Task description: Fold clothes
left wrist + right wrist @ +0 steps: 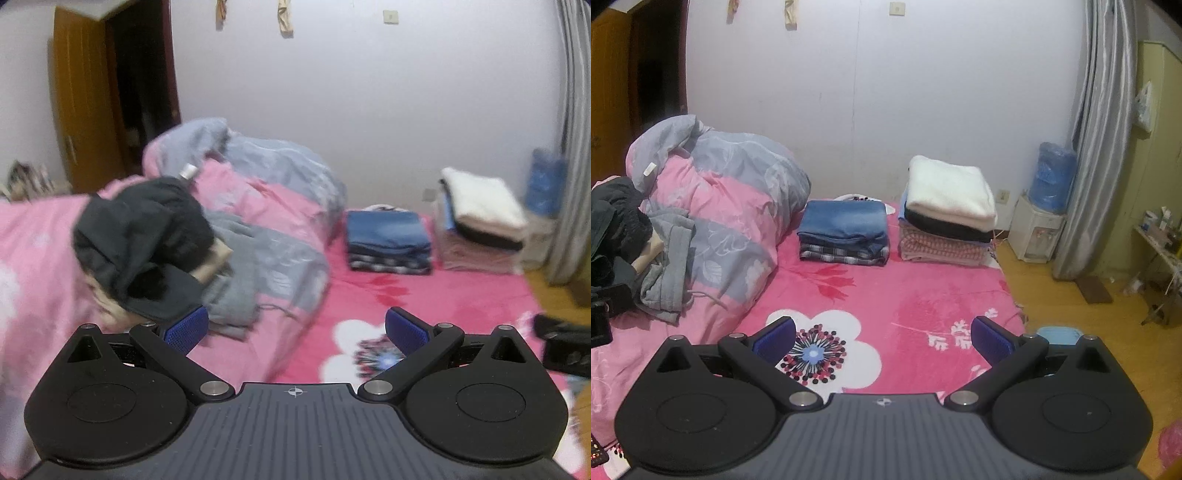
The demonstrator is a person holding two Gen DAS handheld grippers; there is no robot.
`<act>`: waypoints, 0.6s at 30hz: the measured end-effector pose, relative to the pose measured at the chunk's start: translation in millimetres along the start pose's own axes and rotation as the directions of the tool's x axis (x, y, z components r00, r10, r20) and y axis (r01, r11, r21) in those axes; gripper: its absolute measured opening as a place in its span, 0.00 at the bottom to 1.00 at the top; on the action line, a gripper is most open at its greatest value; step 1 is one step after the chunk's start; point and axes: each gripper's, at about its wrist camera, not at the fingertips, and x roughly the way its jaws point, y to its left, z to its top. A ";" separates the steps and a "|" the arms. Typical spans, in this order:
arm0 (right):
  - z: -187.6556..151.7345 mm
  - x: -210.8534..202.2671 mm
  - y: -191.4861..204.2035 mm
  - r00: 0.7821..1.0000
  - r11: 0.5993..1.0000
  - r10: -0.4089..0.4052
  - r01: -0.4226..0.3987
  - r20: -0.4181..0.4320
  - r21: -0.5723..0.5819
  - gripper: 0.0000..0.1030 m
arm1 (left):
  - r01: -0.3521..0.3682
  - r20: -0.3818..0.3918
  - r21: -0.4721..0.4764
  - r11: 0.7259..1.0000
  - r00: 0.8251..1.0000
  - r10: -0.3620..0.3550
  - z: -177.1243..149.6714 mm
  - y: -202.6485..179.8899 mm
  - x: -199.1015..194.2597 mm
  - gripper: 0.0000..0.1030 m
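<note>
A heap of unfolded clothes lies on the bed's left side: a dark grey garment (144, 236) (613, 221) on top and a light grey one (236, 266) (668, 258) beside it. My left gripper (295, 325) is open, its left pad close to the dark garment's lower edge, with nothing between the fingers. My right gripper (882, 336) is open over the pink flowered bedspread (905, 288), holding nothing. Two folded stacks stand at the far end: a blue denim stack (388, 236) (846, 232) and a taller stack topped by a white piece (480, 221) (949, 206).
A bunched pink and grey quilt (731, 192) (266, 177) fills the back left of the bed. A water dispenser (1045, 218) and a grey curtain (1100, 147) stand at the right above a wooden floor (1071, 314). A brown wardrobe (92, 103) is at the far left.
</note>
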 end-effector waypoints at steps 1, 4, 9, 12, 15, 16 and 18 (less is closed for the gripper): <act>0.1 -0.1 0.9 1.000 1.000 -0.005 0.005 0.002 -0.004 1.00 | -0.003 0.009 0.003 1.000 1.000 0.003 -0.3 0.5 -1.0 1.00; 1.1 0.3 3.9 1.000 1.000 -0.014 0.014 0.001 -0.021 1.00 | 0.027 0.022 -0.023 0.999 0.999 -0.027 -0.7 4.1 -5.6 1.00; 2.0 1.1 5.7 0.999 0.999 -0.038 0.038 -0.001 -0.029 1.00 | 0.077 -0.014 -0.044 0.996 0.997 -0.077 2.0 4.7 -4.9 1.00; 1.8 2.2 5.8 0.999 0.999 -0.040 0.040 -0.011 -0.028 1.00 | 0.088 -0.042 -0.045 0.995 0.995 -0.090 1.4 3.0 -2.0 1.00; 1.8 3.6 3.8 0.999 0.999 -0.040 0.039 -0.034 -0.012 1.00 | 0.110 -0.062 -0.062 0.992 0.992 -0.114 0.1 3.7 -1.3 1.00; 1.8 4.1 2.9 0.998 0.999 -0.039 0.039 -0.042 -0.005 1.00 | 0.119 -0.065 -0.071 0.990 0.990 -0.123 0.1 4.4 -1.6 1.00; 2.7 4.3 0.8 0.998 0.999 -0.040 0.040 -0.052 0.002 1.00 | 0.139 -0.065 -0.091 0.986 0.987 -0.145 0.6 6.2 -3.1 1.00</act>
